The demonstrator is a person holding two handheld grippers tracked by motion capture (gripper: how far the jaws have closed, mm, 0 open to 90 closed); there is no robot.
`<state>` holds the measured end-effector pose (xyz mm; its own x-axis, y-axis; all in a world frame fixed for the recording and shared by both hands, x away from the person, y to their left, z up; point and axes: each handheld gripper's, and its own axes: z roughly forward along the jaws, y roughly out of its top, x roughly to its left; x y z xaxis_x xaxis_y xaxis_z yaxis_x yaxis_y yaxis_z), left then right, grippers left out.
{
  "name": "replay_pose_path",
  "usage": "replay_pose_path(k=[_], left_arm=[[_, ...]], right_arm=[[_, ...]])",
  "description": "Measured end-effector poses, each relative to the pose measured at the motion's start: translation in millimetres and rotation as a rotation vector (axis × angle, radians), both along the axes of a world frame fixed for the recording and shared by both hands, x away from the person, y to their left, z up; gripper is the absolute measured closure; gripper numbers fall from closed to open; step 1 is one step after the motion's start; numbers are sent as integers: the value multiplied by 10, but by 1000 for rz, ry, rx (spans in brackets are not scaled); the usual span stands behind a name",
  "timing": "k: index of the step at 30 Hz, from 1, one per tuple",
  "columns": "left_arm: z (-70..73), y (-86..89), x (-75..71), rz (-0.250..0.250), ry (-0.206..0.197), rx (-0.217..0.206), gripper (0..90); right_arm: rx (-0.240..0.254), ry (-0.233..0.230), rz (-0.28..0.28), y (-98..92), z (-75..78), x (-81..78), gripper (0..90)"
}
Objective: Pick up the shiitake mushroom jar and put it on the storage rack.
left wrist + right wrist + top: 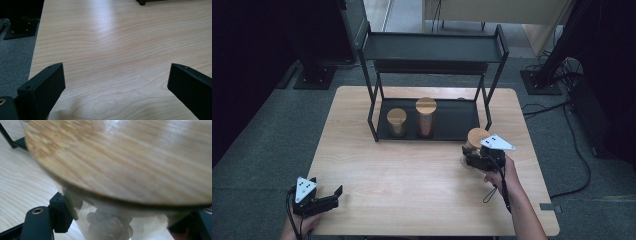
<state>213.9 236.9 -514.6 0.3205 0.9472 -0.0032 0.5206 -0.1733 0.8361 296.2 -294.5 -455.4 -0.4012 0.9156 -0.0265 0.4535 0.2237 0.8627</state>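
Right tongs: the right gripper was clamped around a glass jar, its jaws pressed against the glass below the lid; in the right gripper view the jar sat between the two black jaws with dark contents visible through the wall.
Jar in hand: it had a round wooden lid and stood over the right part of the table, just in front of the right front leg of the rack, apart from the shelf; whether its base touched the tabletop could not be told.
Left tongs: the left gripper lay low at the near left corner of the table, jaws spread wide with nothing between them; in the left gripper view only bare tabletop lay between the jaws.
Rack: a black two-level metal frame at the far middle of the table.
Lower shelf: a short jar and a taller jar, both with wooden lids, stood side by side on its left half.
Hands: the right hand held its tool from behind; the left hand sat at the table's near edge.
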Motion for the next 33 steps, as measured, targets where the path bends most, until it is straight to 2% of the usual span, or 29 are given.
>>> replay_pose_path(k=[24, 28, 33], left_arm=[[1, 9, -4, -3, -6, -11, 15], [1, 10, -4, -5, -5, -12, 15], [1, 8, -5, -6, -6, -12, 15]], right_arm=[[19, 23, -22, 341, -2, 547, 249], [33, 18, -17, 371, 39, 582, 249], [26, 5, -18, 404, 121, 642, 249]])
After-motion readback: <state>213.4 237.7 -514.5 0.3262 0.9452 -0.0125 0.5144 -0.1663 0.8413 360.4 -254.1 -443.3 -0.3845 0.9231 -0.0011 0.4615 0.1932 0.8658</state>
